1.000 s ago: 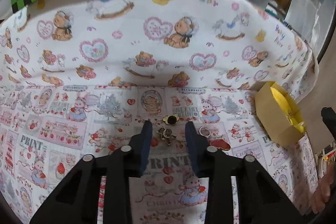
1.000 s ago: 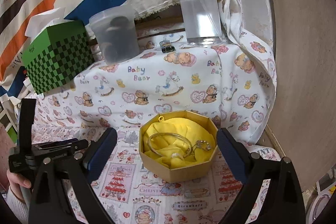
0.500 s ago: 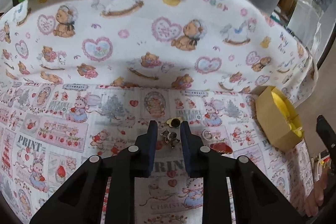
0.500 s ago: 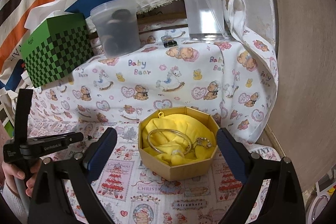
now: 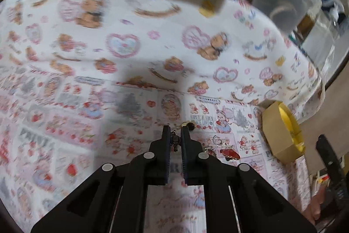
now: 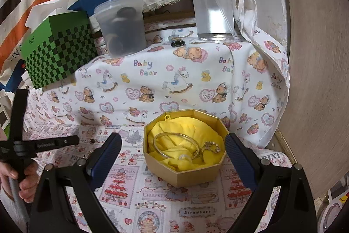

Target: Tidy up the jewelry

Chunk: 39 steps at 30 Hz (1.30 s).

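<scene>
My left gripper (image 5: 175, 132) is shut on a small metal charm (image 5: 175, 141) and holds it just above the printed cloth. On the cloth beside it lie a gold-and-black earring (image 5: 189, 123), a small silver ring (image 5: 218, 139) and a red heart brooch (image 5: 230, 153). The octagonal gold box (image 6: 185, 150) with yellow lining holds a bangle (image 6: 174, 143) and a sparkly piece (image 6: 210, 145); it also shows in the left wrist view (image 5: 281, 134). My right gripper (image 6: 173, 153) is open and empty, its fingers on either side of the box.
A raised shelf under teddy-bear cloth (image 6: 174, 71) carries a green checked tissue box (image 6: 59, 49), a frosted plastic tub (image 6: 123, 27), a clear pump bottle (image 6: 212, 8) and a small dark object (image 6: 177, 42). A wooden wall (image 6: 316, 58) stands to the right.
My left gripper's fingers have closed from wide apart onto the small metal charm and lifted it. The right gripper has stayed open around the box.
</scene>
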### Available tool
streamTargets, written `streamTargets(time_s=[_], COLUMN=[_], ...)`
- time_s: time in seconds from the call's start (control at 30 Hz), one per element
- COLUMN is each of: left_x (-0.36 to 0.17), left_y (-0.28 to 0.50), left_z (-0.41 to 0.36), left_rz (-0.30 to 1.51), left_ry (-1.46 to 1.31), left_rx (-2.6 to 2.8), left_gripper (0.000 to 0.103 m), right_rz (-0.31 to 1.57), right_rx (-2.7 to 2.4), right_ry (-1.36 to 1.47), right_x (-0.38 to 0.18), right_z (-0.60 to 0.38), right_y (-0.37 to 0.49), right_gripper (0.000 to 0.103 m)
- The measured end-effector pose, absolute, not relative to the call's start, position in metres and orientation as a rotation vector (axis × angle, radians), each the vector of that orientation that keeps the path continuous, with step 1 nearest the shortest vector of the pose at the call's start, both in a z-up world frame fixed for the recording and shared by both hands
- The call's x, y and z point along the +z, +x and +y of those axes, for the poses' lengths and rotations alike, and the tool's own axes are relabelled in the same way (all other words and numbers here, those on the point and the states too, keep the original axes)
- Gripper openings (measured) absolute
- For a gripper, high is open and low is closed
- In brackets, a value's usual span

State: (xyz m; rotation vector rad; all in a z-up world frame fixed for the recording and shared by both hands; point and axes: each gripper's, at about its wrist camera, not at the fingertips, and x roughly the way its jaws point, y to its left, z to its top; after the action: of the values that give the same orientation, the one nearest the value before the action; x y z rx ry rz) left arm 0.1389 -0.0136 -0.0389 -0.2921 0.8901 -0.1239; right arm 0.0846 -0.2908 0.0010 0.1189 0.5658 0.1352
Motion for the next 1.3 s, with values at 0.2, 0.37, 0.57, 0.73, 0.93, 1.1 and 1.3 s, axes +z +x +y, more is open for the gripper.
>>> streamTargets(time_s=[0.2,0.37,0.57,0.73,0.93,1.1,1.3], left_x=[0.006,0.018,-0.004,-0.013,-0.011,-0.014,-0.014], left_y=[0.112,0.105,0.117,0.122,0.122,0.124,0.124], left_z=[-0.003,0.013,0.034,0.046,0.058,0.060,0.059], left_rz=[0.771,0.715,0.759,0.777,0.771,0.780,0.775], left_ry=[-0.186,-0.174,-0.210,-0.241,-0.272,-0.272,-0.271], left_rx=[-0.021,0.000,0.056,0.071,0.082,0.087,0.089], left_gripper=[0.008,0.008,0.008,0.008,0.008,0.008,0.008], right_rz=[0.560,0.557,0.698,0.815,0.884,0.879,0.901], right_rx=[0.190,0.229,0.353,0.388,0.408,0.444,0.441], right_ry=[0.153,0.114,0.106,0.070,0.052,0.018,0.003], right_x=[0.015,0.024,0.022,0.002,-0.030,-0.041,-0.049], right_z=[-0.287,-0.266,-0.221,-0.176,-0.150,-0.143,-0.142], right_y=[0.073,0.067,0.087,0.115,0.128,0.129,0.135], right_gripper=[0.095,0.095,0.094,0.064,0.040,0.033,0.016])
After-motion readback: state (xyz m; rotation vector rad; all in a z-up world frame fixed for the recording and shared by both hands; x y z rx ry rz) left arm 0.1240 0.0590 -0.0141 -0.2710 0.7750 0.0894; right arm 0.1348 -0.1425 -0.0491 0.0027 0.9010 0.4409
